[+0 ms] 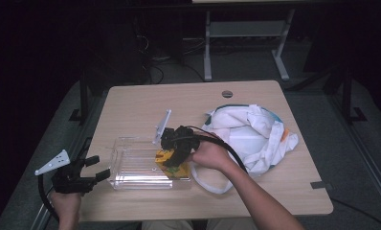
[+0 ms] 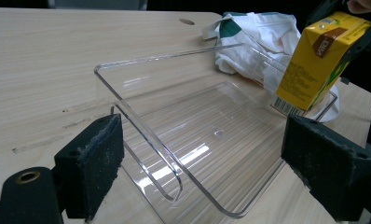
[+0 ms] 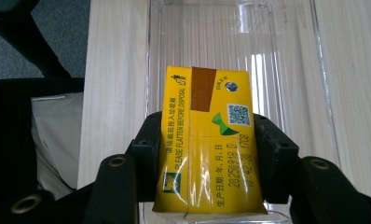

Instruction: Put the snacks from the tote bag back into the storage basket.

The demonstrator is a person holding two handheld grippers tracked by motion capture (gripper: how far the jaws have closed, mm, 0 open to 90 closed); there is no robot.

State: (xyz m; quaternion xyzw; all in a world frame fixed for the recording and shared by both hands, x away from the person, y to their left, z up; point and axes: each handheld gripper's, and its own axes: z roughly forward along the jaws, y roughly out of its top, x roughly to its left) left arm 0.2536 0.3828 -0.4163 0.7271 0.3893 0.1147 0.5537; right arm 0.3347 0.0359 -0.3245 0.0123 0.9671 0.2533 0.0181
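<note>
Table: 1 clear tray, 1 yellow carton, 1 white bag.

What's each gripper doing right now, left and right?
Left gripper: open, holding nothing; its jaws stand either side of the clear tray rim.
Right gripper: shut on the yellow drink carton, over the tray.

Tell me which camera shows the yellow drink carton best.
The right gripper view: the yellow carton sits close up between the right gripper pads, print readable. The left gripper view shows it tilted over the clear tray; the high view shows it small.
</note>
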